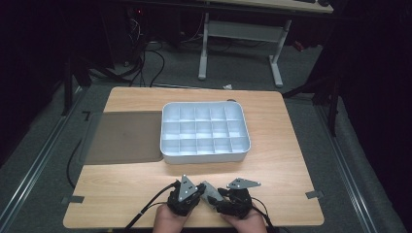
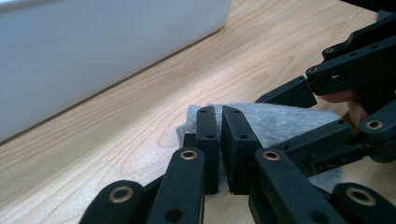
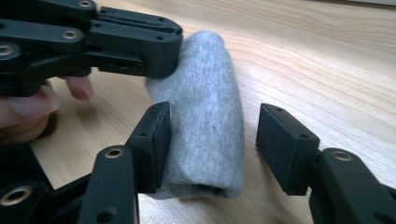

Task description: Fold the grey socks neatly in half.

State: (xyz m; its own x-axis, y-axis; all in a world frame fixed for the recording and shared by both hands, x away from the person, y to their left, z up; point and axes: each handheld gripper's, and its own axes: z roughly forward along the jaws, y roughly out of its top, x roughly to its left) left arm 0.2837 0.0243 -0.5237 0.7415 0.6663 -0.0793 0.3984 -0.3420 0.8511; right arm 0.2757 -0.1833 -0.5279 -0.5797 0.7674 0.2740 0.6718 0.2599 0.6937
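One grey cloth (image 3: 205, 121), two tongs, one tray (image 1: 204, 156).

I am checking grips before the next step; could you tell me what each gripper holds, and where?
The left gripper pinches one end of the rolled grey cloth; the right gripper stands open around it, holding nothing.

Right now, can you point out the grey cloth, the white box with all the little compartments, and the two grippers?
rolled grey cloth (image 3: 205, 121), right gripper view, middle of the roll.
white compartment tray (image 1: 206, 156), high view, near wall.
left gripper (image 2: 220, 116), left gripper view, between its fingertips.
right gripper (image 3: 212, 123), right gripper view, between its fingertips.
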